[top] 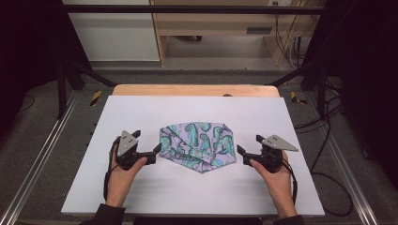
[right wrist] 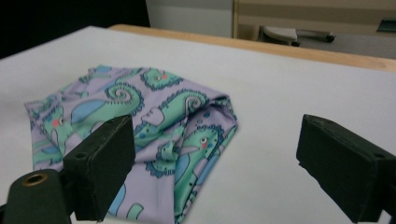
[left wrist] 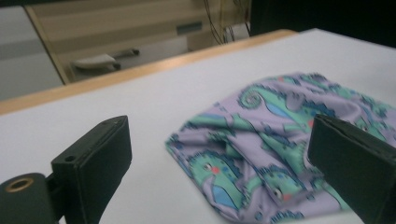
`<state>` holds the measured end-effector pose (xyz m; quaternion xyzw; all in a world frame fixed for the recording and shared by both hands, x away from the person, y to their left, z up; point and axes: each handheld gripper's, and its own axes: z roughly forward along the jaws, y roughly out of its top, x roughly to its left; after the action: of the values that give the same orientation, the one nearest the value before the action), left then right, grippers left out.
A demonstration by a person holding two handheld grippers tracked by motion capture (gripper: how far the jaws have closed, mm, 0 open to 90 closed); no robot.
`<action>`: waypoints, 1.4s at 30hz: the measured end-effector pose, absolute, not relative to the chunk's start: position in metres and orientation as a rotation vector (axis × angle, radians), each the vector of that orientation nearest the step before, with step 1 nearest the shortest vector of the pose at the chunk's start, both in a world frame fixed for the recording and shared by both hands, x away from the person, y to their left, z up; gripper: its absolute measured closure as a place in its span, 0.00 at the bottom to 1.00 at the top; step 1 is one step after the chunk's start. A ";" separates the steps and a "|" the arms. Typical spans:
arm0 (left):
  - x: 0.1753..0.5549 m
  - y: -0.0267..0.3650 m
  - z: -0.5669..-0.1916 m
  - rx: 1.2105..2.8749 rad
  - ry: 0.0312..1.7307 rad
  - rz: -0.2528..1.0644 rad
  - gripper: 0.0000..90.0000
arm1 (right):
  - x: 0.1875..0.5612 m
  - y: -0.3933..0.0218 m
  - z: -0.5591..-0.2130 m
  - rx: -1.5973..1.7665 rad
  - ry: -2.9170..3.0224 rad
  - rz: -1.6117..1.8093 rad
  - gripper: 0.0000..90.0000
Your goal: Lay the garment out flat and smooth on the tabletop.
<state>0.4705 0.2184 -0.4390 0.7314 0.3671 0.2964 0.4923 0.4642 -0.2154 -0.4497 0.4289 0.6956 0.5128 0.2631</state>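
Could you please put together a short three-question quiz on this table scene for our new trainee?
1. True or false: the left gripper is clamped on the folded cloth.
2. Which creature is printed on the cloth? A) parrots B) seahorses C) cats
3. What does the cloth lie on?

Key
1. False: its jaws stand apart beside the cloth's edge, nothing between them.
2. B, green seahorses on lilac fabric.
3. The white board over the wooden table, between the left gripper and the right gripper, whose jaws also stand apart.
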 end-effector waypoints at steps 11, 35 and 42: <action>0.473 0.204 -0.457 1.984 0.903 0.615 0.28 | 0.467 -0.200 -0.463 1.185 2.084 1.234 0.35; 0.482 0.193 -0.475 2.101 0.945 0.543 0.65 | 0.471 -0.174 -0.483 1.164 2.278 1.084 0.63; 0.486 0.192 -0.478 2.128 0.949 0.562 0.78 | 0.470 -0.171 -0.485 1.137 2.295 1.061 0.79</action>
<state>0.4862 0.1921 -0.4777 0.8270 0.3687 0.2185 0.3639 0.4704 -0.1711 -0.4854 0.4033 0.8137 0.3762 0.1837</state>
